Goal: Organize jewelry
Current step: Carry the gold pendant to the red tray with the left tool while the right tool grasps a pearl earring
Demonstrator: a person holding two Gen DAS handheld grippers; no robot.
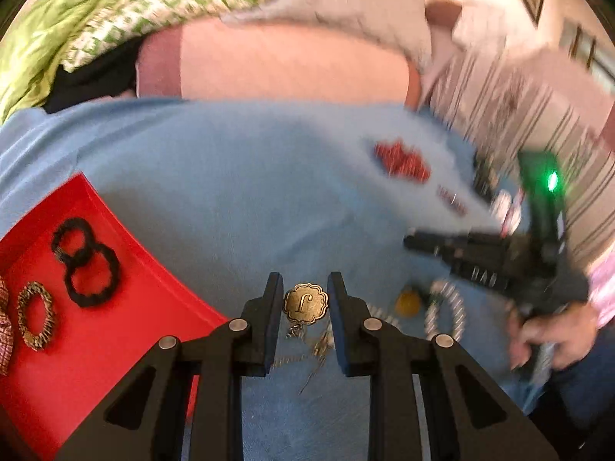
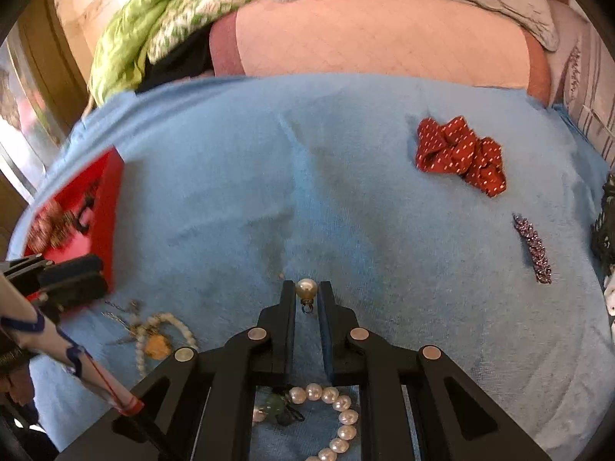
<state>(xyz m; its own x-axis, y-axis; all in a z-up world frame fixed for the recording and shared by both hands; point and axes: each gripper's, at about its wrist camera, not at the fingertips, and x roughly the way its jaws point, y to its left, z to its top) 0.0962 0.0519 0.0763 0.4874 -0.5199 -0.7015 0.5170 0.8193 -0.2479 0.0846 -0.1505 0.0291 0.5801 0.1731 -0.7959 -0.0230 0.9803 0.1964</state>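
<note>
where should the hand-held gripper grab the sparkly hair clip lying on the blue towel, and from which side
Best taken across its narrow width near the middle, coming down from above. The sparkly hair clip is a long, thin bar lying flat on the blue towel, running lengthwise away from the camera, so fingers closing on its two long edges should fit. Nothing lies close by; the red scrunchie sits well apart.

the right gripper (image 2: 306, 295) pinches a pearl pendant (image 2: 306, 289) over the blue towel (image 2: 238, 192). red dotted scrunchie (image 2: 461, 153) at two o'clock, sparkly hair clip (image 2: 533, 247) at three, red tray (image 2: 96, 207) at nine, pearl strand (image 2: 338, 418) at six.
</note>
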